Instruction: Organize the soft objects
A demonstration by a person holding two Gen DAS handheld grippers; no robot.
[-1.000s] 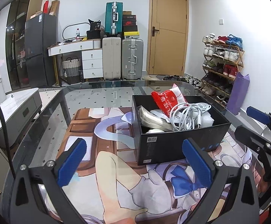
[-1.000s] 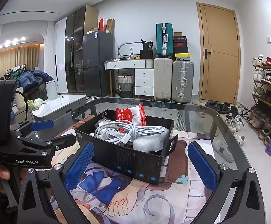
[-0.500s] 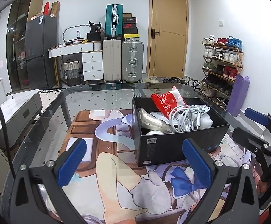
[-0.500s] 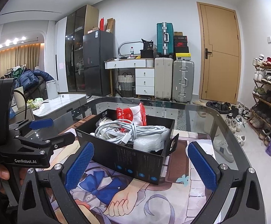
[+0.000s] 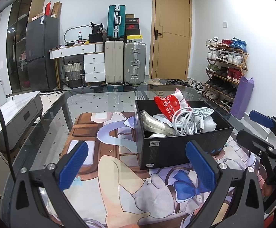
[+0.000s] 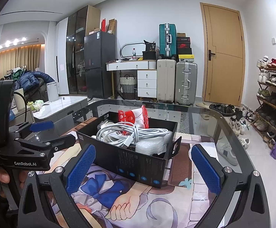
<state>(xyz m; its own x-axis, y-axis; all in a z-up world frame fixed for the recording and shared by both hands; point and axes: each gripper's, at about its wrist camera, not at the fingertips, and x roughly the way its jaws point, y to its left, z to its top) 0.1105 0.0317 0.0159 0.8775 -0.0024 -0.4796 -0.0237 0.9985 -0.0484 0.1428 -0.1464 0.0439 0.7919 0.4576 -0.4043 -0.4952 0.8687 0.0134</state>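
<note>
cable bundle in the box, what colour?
White cable bundle, coiled on top of the black box. Clearest in the right wrist view.

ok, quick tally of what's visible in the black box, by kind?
Red and white packet: 1
White cable bundle: 1
Bubble wrap piece: 1
Clear plastic-wrapped pack: 1
Total: 4 visible in the black box; anything underneath is hidden.
</note>
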